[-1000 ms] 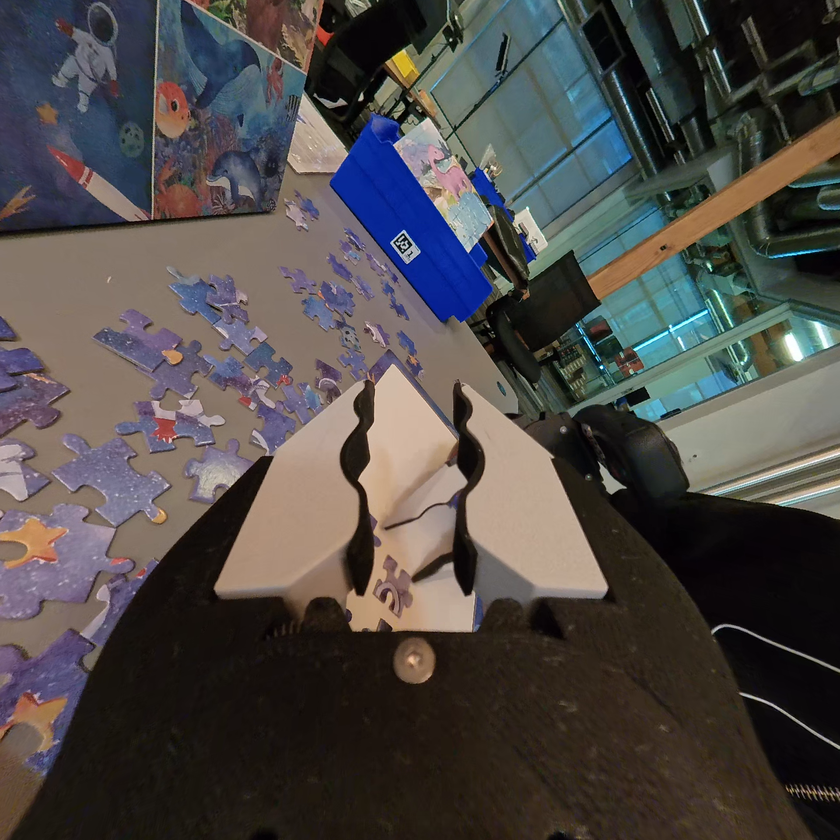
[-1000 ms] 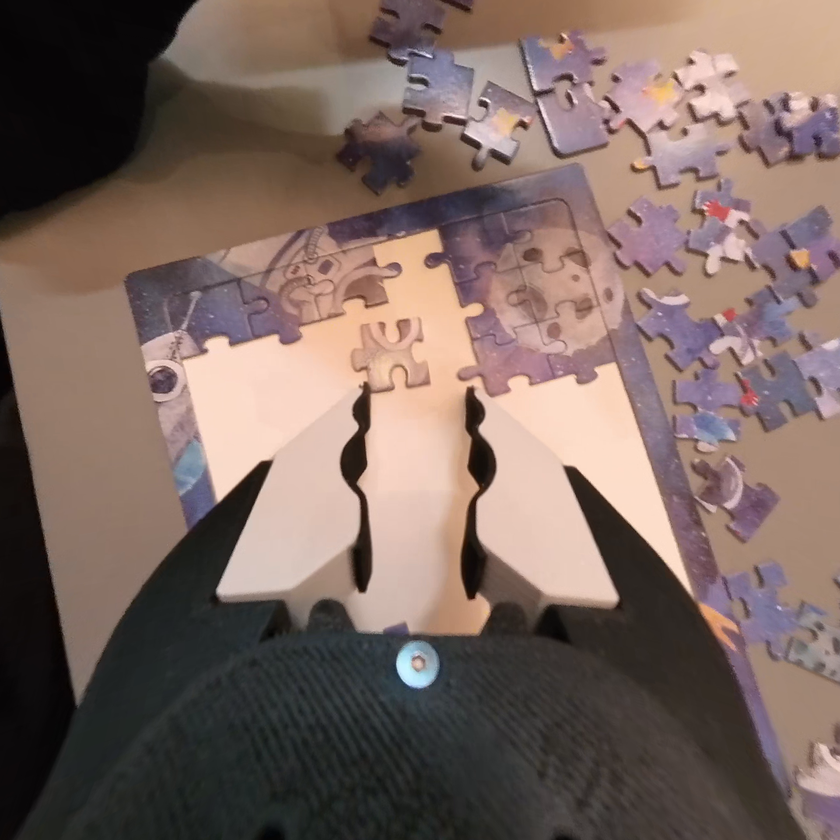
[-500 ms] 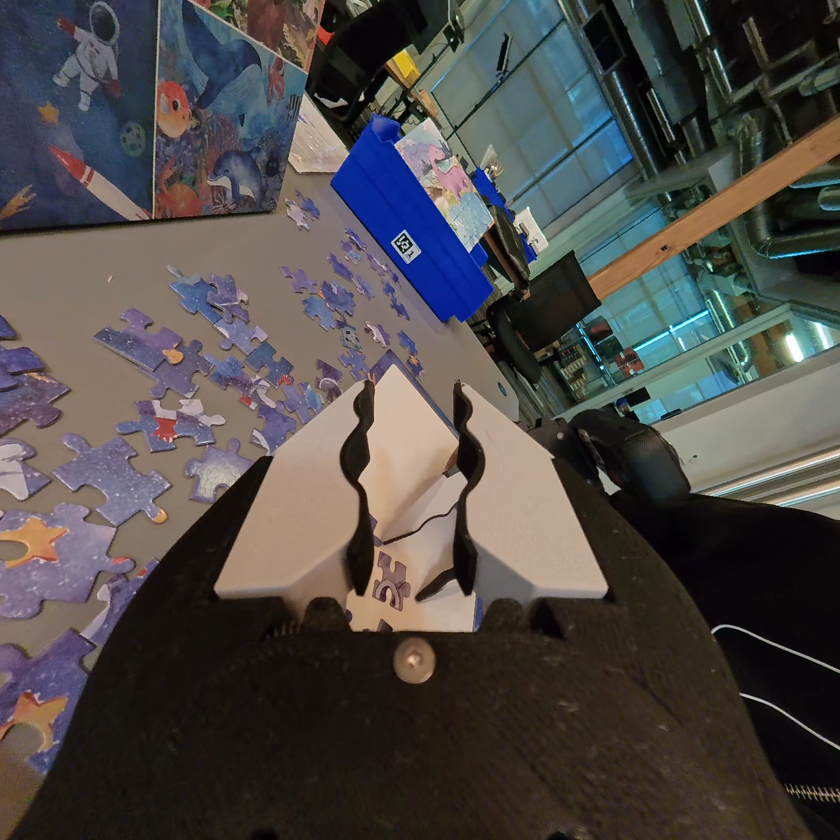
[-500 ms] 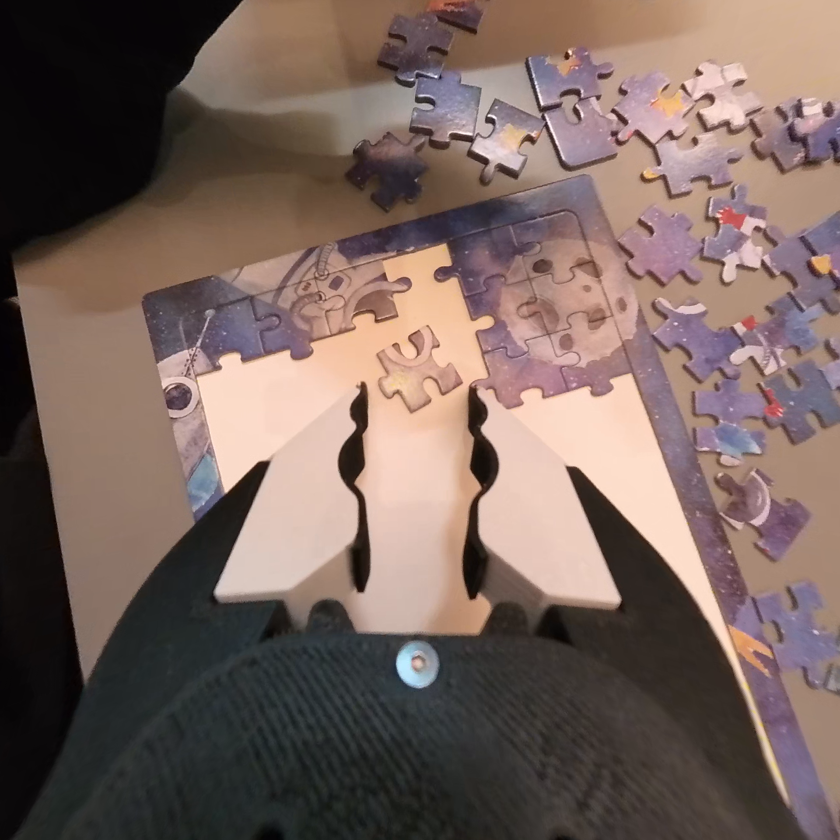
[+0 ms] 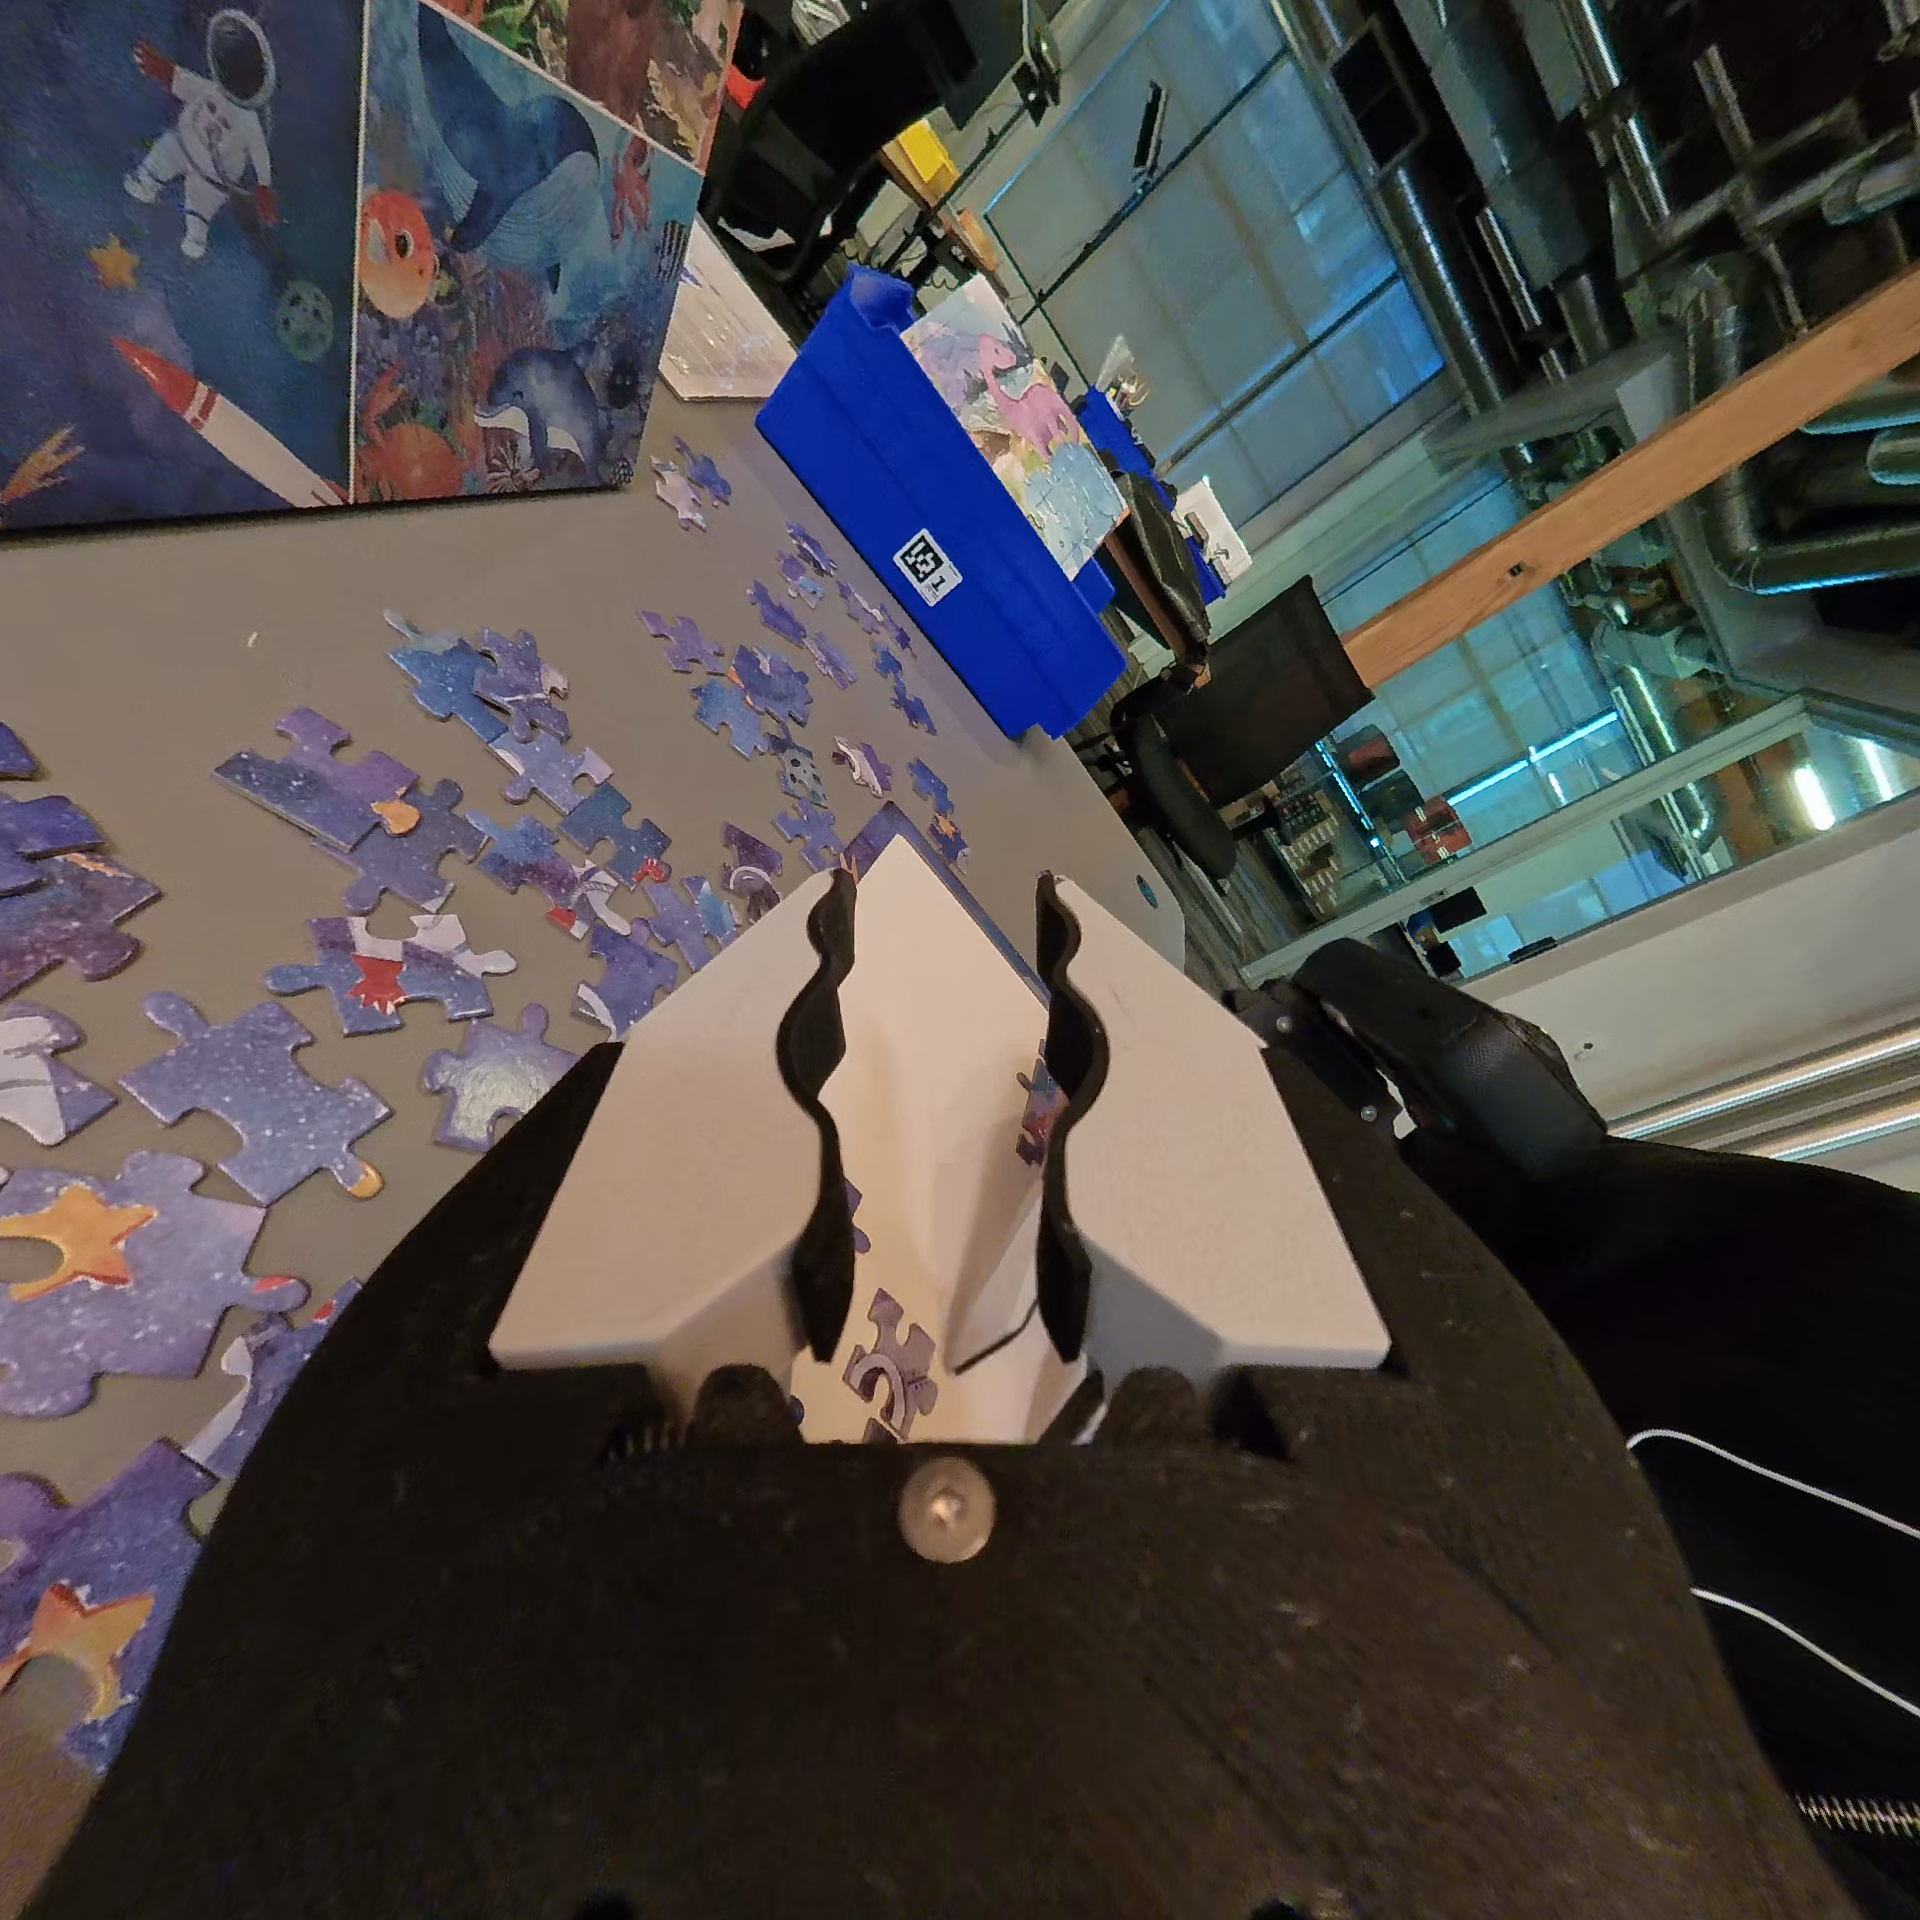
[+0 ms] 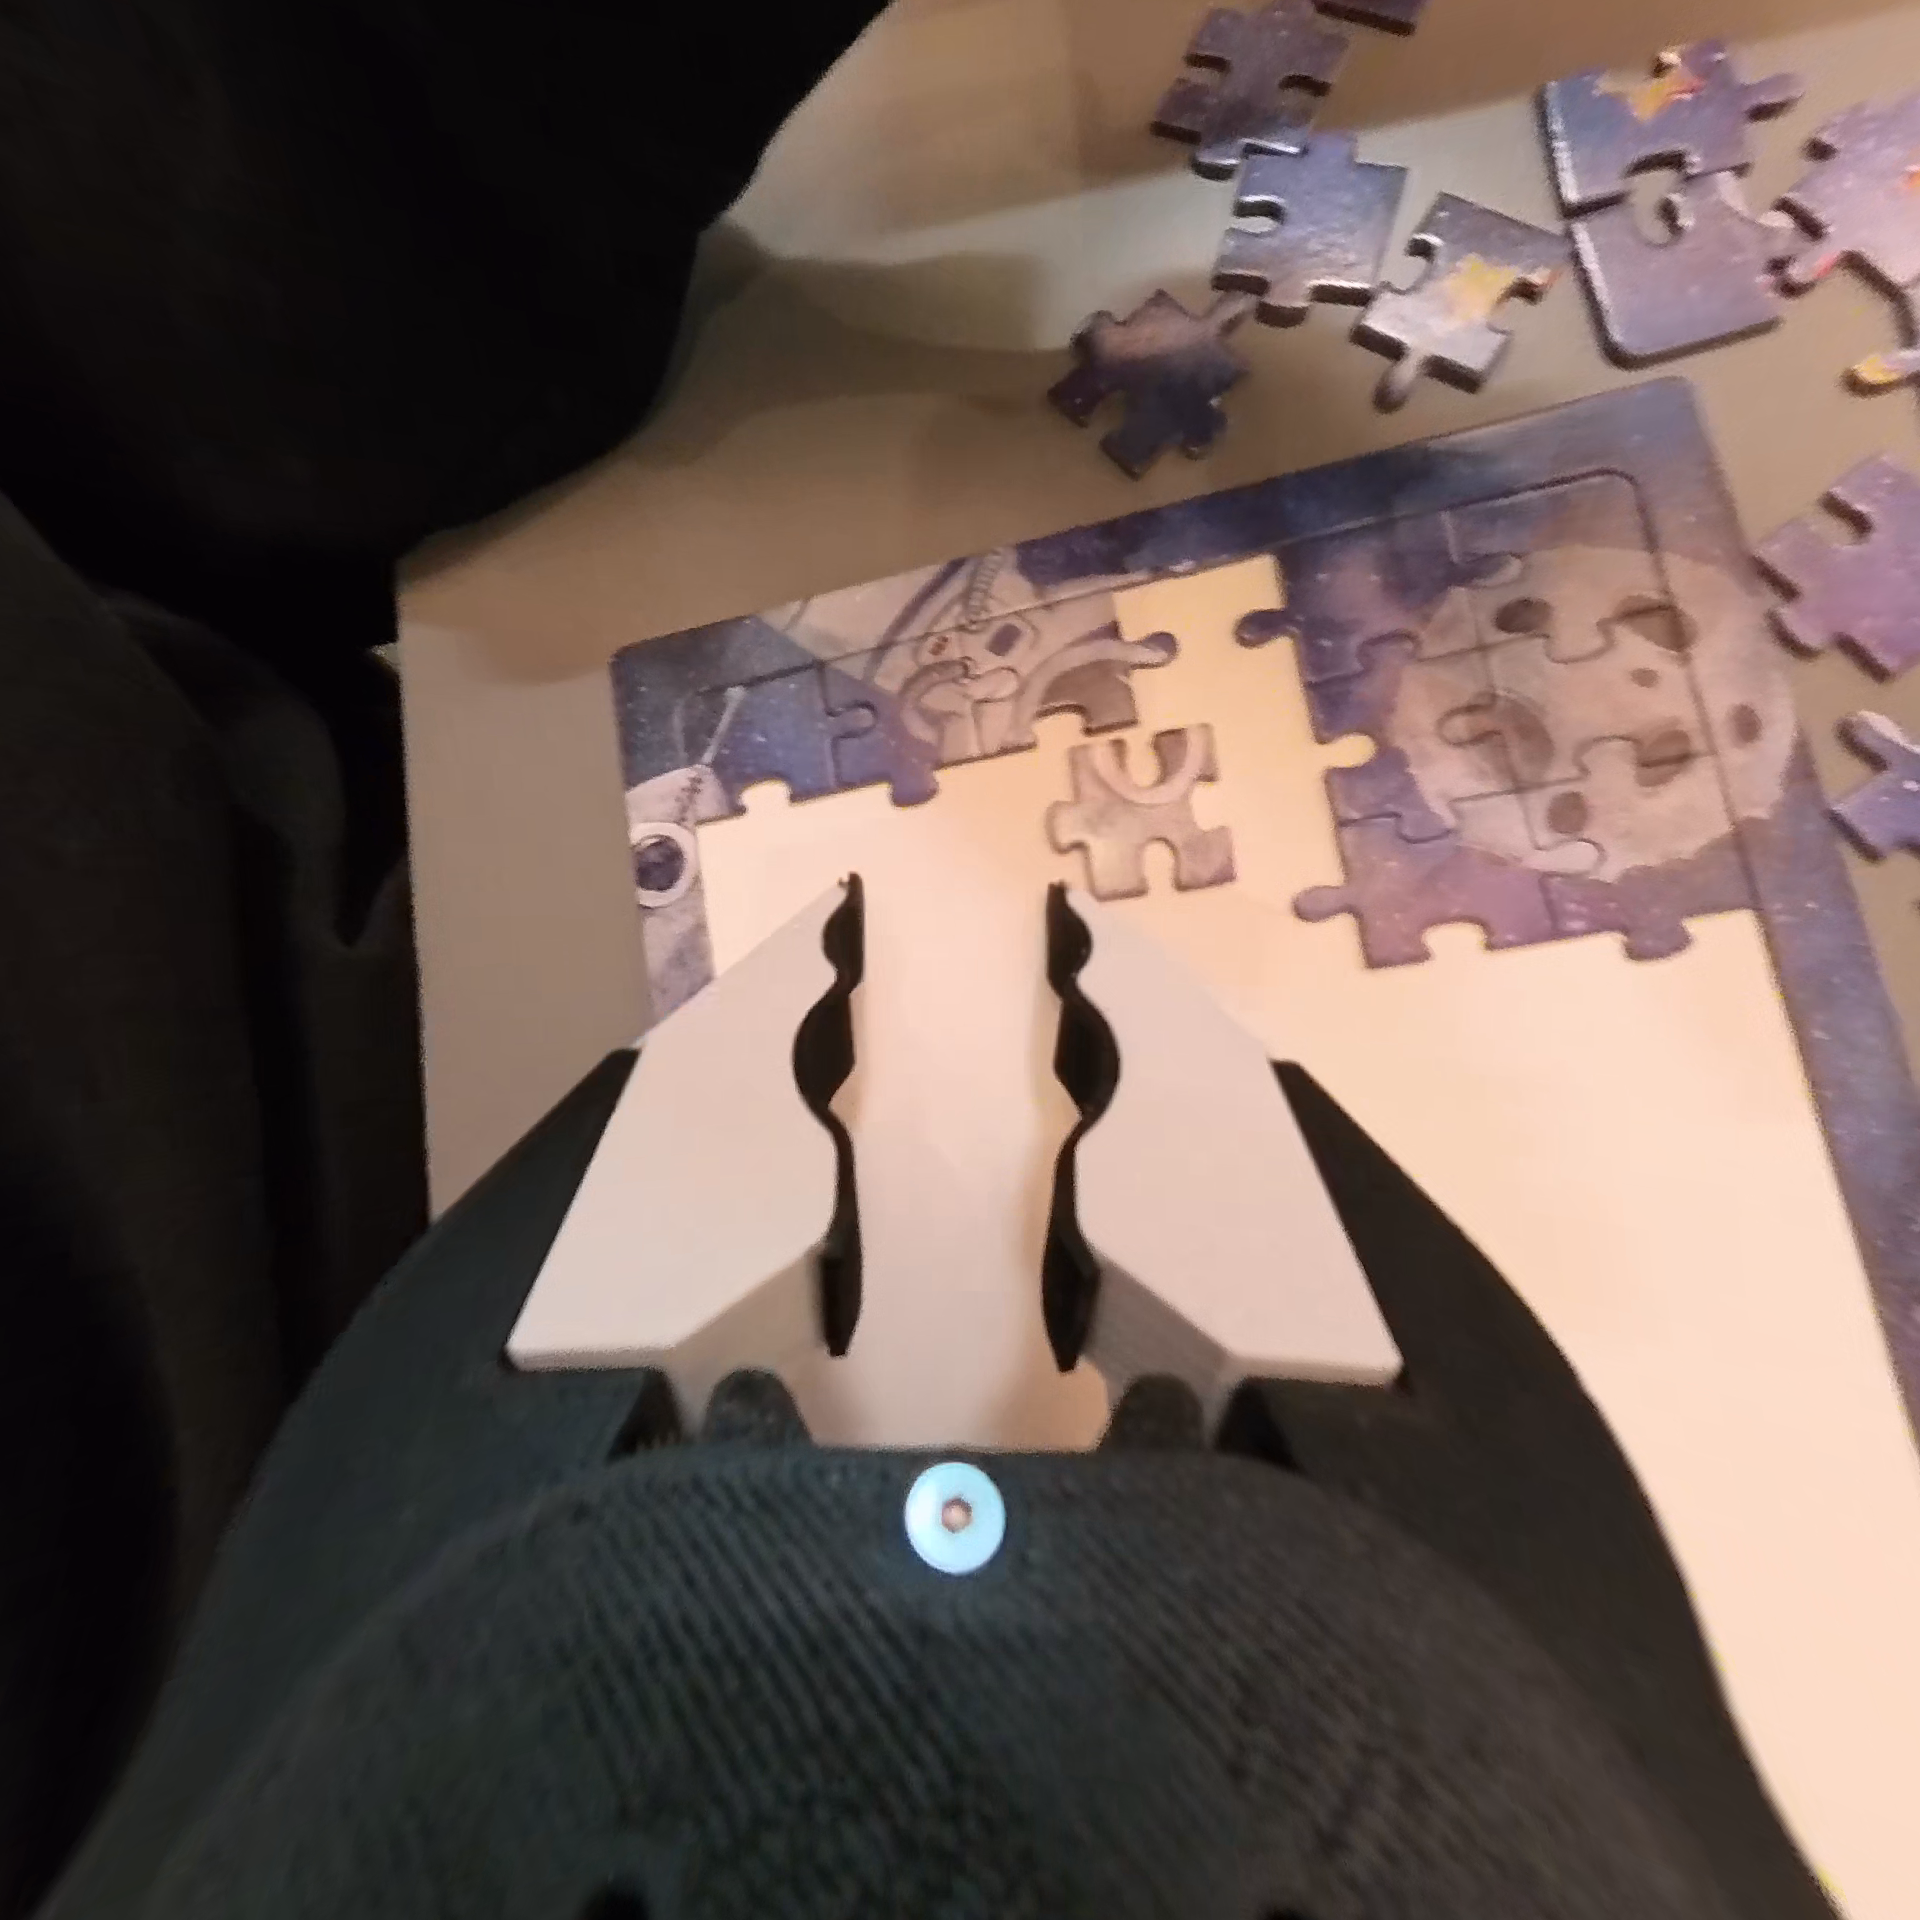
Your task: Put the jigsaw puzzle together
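Grey table (image 5: 260, 623): both grippers (image 6: 951, 899) (image 5: 940, 894) are hovering part-open, empty, above the puzzle tray (image 6: 1455, 1091); descending could knock the loose piece (image 6: 1143, 810).

I'm looking at an open-plan workshop or lab: bare ducts (image 5: 1455, 239) upper right, glass partitions (image 5: 1195, 208) at top centre, office chairs (image 5: 1247, 707) mid-right, a blue bin (image 5: 935, 551) on the grey tabletop (image 5: 260, 582).

The left gripper (image 5: 945, 894) hides most of the puzzle tray (image 5: 914, 831). Loose pieces (image 6: 1870, 125) run off the right wrist view's edge, and that whole view is softly blurred.
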Demonstrator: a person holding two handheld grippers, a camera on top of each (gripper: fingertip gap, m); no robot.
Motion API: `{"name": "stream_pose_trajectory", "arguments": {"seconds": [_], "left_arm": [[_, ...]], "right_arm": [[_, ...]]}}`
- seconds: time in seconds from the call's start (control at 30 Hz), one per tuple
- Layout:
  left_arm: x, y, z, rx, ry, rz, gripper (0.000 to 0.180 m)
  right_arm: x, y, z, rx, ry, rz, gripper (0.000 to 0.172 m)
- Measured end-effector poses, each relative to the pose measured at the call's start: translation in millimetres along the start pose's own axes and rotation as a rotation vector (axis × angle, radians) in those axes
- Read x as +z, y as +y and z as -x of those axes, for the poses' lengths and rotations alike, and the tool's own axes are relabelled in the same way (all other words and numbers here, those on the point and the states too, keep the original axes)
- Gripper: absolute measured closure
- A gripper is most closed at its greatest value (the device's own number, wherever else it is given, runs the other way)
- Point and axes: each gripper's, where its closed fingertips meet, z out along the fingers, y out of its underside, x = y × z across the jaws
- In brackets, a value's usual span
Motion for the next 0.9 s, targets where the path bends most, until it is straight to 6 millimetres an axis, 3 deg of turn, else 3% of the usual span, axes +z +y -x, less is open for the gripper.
{"name": "stream_pose_trajectory", "arguments": {"seconds": [0.27,0.43,0.57,0.77,0.9], "left_arm": [[0,0,-1,0.001,0.002,-0.002,0.147],[0,-1,0,0.000,0.002,-0.004,0.147],[0,-1,0,0.000,0.002,-0.005,0.147],[0,0,0,-0.001,0.002,-0.003,0.147],[0,0,0,-0.001,0.002,-0.004,0.147]], "right_arm": [[-1,-11,-27,-0.049,0.124,-0.087,0.122],[5,-9,-28,-0.052,0.110,-0.090,0.119],[1,-3,-24,-0.051,0.099,-0.056,0.126],[-4,5,-6,-0.043,0.016,-0.003,0.131],[-3,-1,-9,-0.024,0.059,-0.023,0.129]]}}
